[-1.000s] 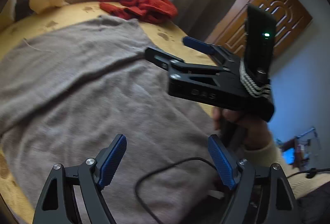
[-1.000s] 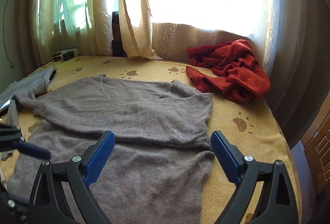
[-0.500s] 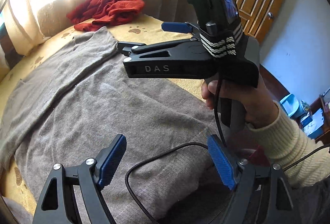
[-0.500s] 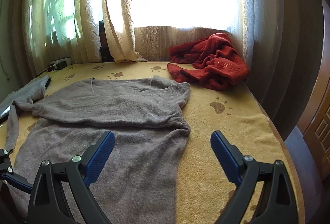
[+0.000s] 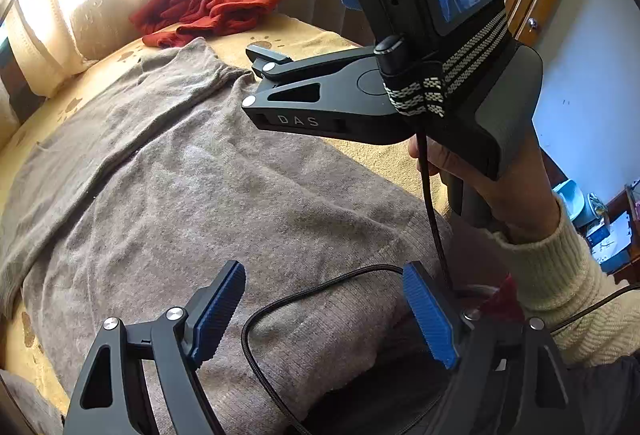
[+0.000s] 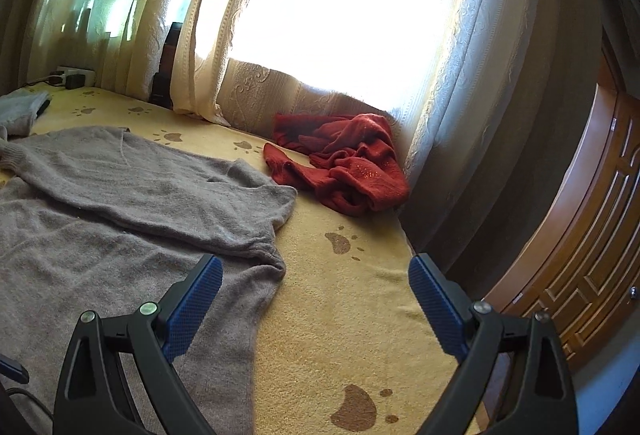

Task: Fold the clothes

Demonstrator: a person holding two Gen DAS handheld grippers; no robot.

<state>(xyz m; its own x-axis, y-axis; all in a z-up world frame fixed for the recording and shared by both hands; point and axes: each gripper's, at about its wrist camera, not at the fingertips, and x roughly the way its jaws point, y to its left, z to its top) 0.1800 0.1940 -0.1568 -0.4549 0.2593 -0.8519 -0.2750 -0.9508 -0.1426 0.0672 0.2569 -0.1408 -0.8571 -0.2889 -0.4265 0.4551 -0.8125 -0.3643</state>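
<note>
Yellow terry-like cloth printed with brown paw marks covers the bed (image 6: 352,319), the largest surface in both views, with lace-patterned cream curtains (image 6: 248,35) hanging behind it against a blown-out window.

Spread across most of that cover lies the grey-brown knit sweater (image 5: 208,195), soft and fuzzy, slightly pilled, body flat and hem toward the person. One sleeve (image 6: 168,195) is laid across the chest in a long diagonal band, its shoulder corner bunched into a rounded lump near the bed's middle. By my reading the fold is only begun: a sleeve is tucked in, but the body is at full length, with no halving or stacking visible. The other sleeve's cuff runs off toward the left edge of the right wrist view, so whether it is folded I cannot tell.

Against the curtain, well apart from the sweater, sits a crumpled red knit garment (image 6: 344,163), thicker-ribbed with a little glitter, wholly unfolded, seemingly waiting its turn. A small grey garment (image 6: 20,111) lies at the far left corner.

Above the sweater's right side hangs the right gripper (image 6: 316,307), black plastic with ridged blue pads, jaws spread wide and holding nothing. The left gripper (image 5: 324,311) hangs over the hem, jaws likewise spread and empty, a black braided cable (image 5: 280,315) looping between them.
</note>
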